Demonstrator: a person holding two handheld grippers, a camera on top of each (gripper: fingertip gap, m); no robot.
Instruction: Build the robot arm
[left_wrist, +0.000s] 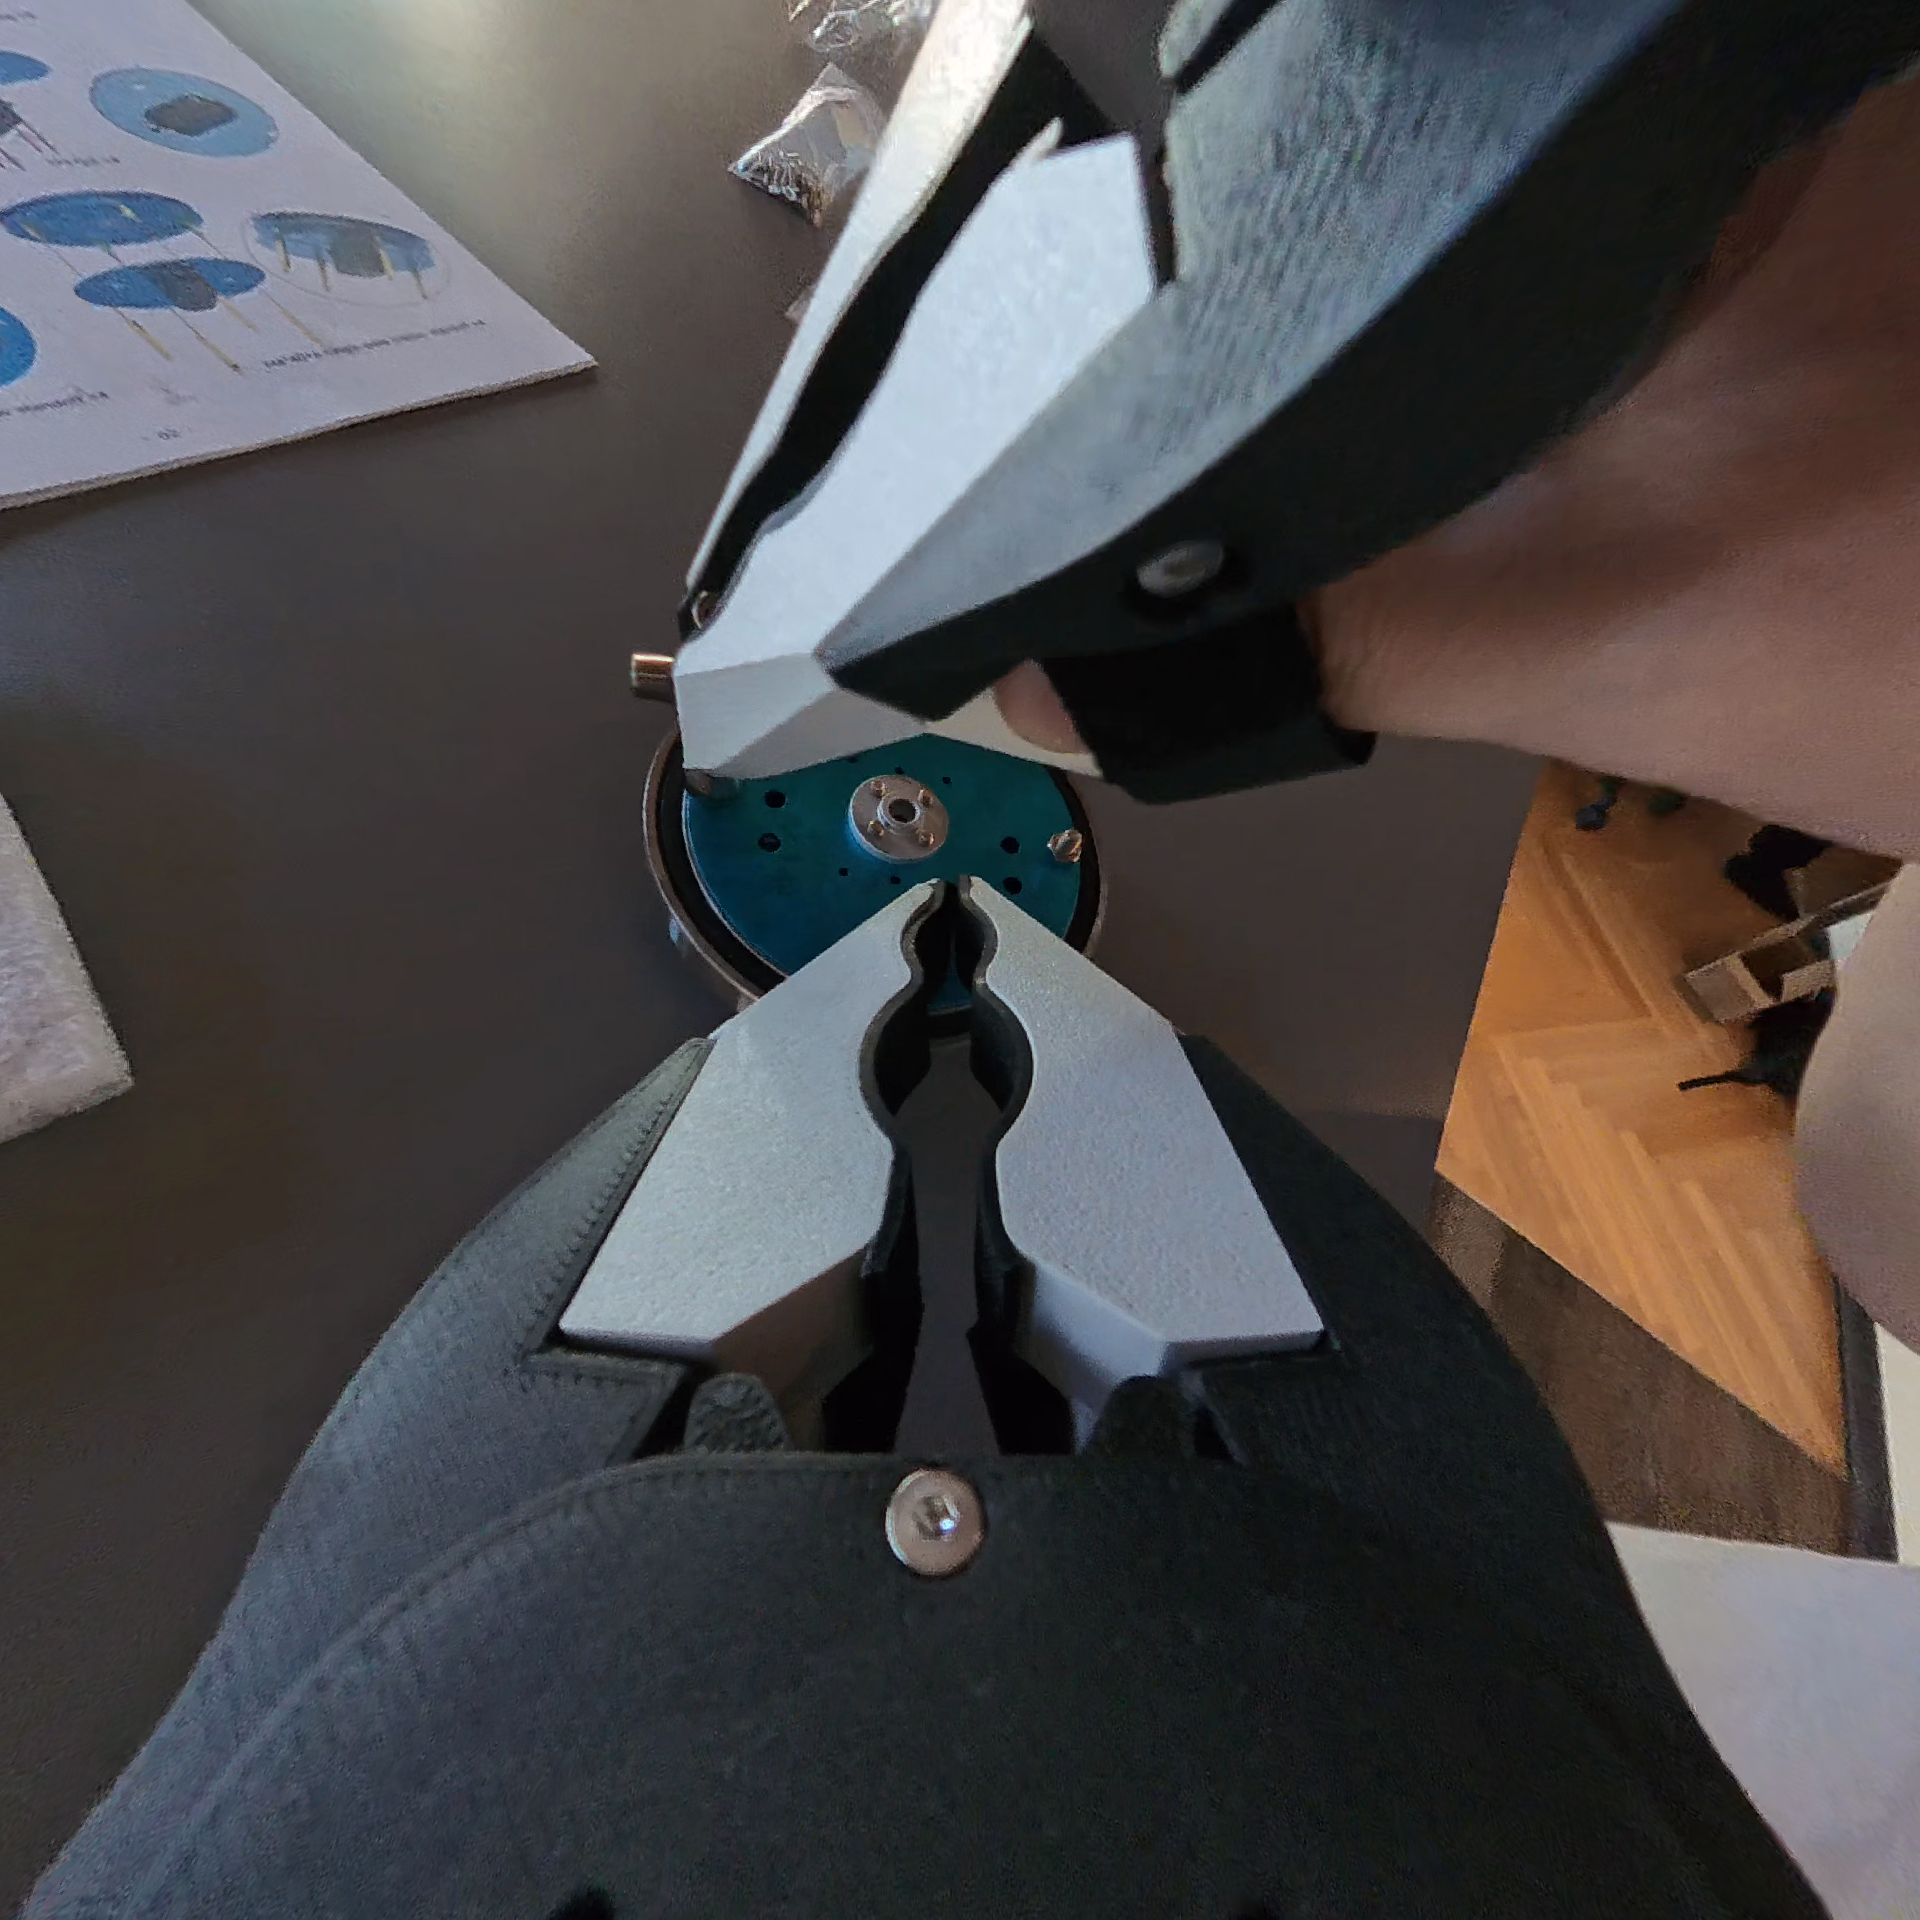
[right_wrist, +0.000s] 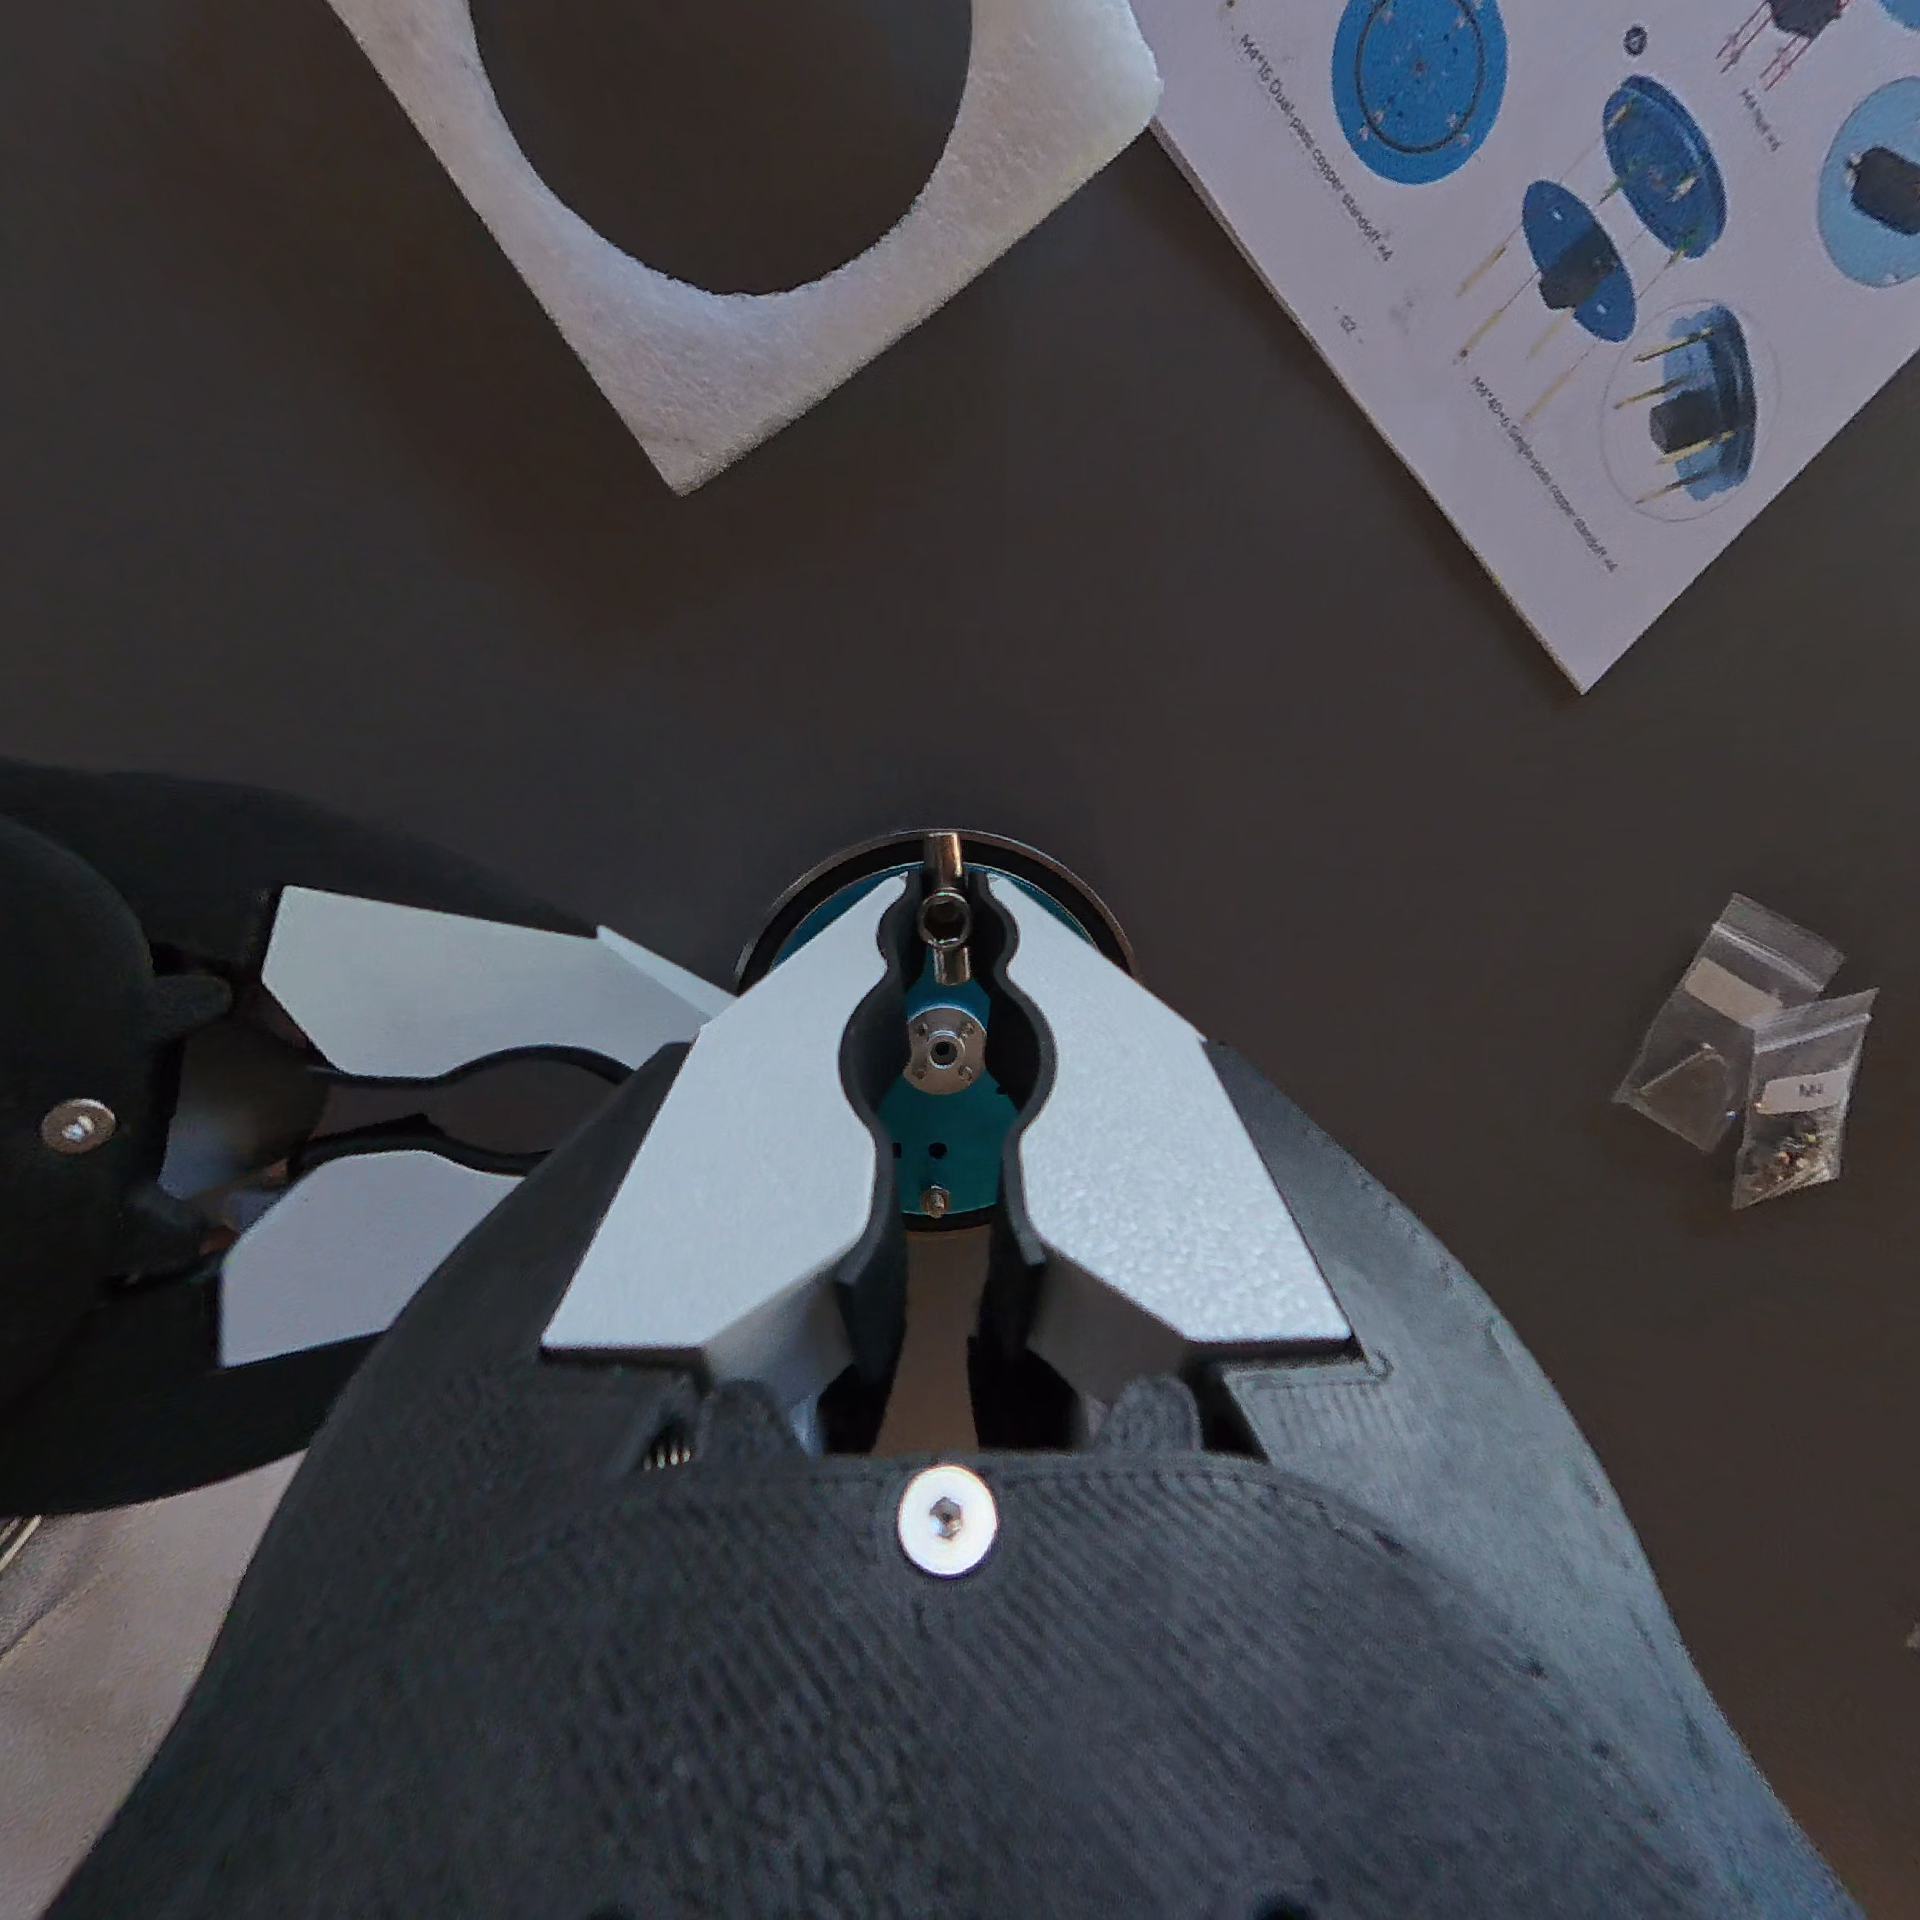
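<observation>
A round blue disc (left_wrist: 790, 862) in a dark ring lies flat on the dark table, with a silver hub (left_wrist: 899, 816) at its centre and a small screw (left_wrist: 1062, 844) near its rim. My left gripper (left_wrist: 951, 888) is shut, with its tips on the disc's near edge. My right gripper (right_wrist: 940, 894) reaches over the disc (right_wrist: 940, 1132) and is shut on a small metal standoff (right_wrist: 940, 920) at the disc's far rim. In the left wrist view the right gripper (left_wrist: 694, 675) comes in from the upper right, and the standoff (left_wrist: 649, 673) sticks out beside its tip. The left gripper (right_wrist: 613, 1091) shows at the left, tips hidden.
A printed instruction sheet (right_wrist: 1610, 260) lies at the back right. A white foam square with a round hole (right_wrist: 727, 260) lies at the back. Small plastic bags of hardware (right_wrist: 1745, 1070) lie to the right. A hand (left_wrist: 1558, 623) holds the right gripper. Wooden floor (left_wrist: 1621, 1091) shows past the table edge. My hands' fingertips stand some 5 cm from each other.
</observation>
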